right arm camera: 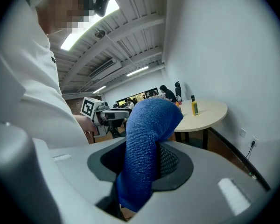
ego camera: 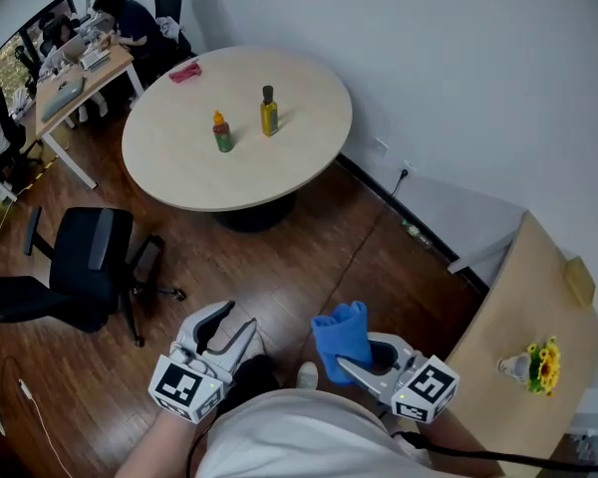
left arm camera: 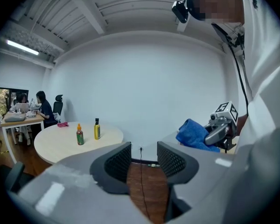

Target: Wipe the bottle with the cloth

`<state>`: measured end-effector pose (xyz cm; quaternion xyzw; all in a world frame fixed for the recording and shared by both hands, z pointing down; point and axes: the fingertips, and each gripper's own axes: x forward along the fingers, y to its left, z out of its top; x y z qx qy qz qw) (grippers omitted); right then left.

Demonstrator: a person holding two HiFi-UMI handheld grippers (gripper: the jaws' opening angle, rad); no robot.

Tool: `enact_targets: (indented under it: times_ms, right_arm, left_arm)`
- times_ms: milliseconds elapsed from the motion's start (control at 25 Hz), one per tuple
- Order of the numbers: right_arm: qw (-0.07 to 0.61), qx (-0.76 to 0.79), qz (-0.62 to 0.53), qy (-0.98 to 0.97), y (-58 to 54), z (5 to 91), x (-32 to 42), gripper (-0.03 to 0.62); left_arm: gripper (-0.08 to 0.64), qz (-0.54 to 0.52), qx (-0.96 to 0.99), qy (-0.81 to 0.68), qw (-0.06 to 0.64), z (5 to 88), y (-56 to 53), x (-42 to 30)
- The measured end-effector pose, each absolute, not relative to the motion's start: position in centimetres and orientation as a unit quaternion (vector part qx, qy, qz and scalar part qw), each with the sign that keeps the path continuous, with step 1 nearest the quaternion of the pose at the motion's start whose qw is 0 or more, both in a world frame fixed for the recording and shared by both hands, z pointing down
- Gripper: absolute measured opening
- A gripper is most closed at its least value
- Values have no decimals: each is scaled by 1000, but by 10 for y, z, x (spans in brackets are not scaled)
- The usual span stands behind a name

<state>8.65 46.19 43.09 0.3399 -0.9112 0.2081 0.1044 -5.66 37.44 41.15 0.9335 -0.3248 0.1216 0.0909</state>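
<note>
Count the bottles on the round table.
2. Both stand near the middle of the round table: a yellow bottle and, at its left in the head view, an orange-topped bottle. None seems hidden.

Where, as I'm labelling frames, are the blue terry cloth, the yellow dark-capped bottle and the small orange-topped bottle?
Blue terry cloth [ego camera: 341, 342]: head view, middle of its bunched fold.
Yellow dark-capped bottle [ego camera: 268, 118]: head view, its yellow body.
Small orange-topped bottle [ego camera: 222, 137]: head view, its lower body.

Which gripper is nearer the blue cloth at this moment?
Right. The right gripper is shut on the cloth, which sticks out from between its jaws. The left gripper is open and empty, off to the cloth's left, not touching it.
</note>
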Motion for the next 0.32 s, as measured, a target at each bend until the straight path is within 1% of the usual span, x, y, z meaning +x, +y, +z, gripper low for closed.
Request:
enact_targets:
  times_ms: [320]
  right_arm:
    - [92,341,207,-912,497,429,110,155]
  left_arm:
    - [181,103,941,-308,95,403,412,-27]
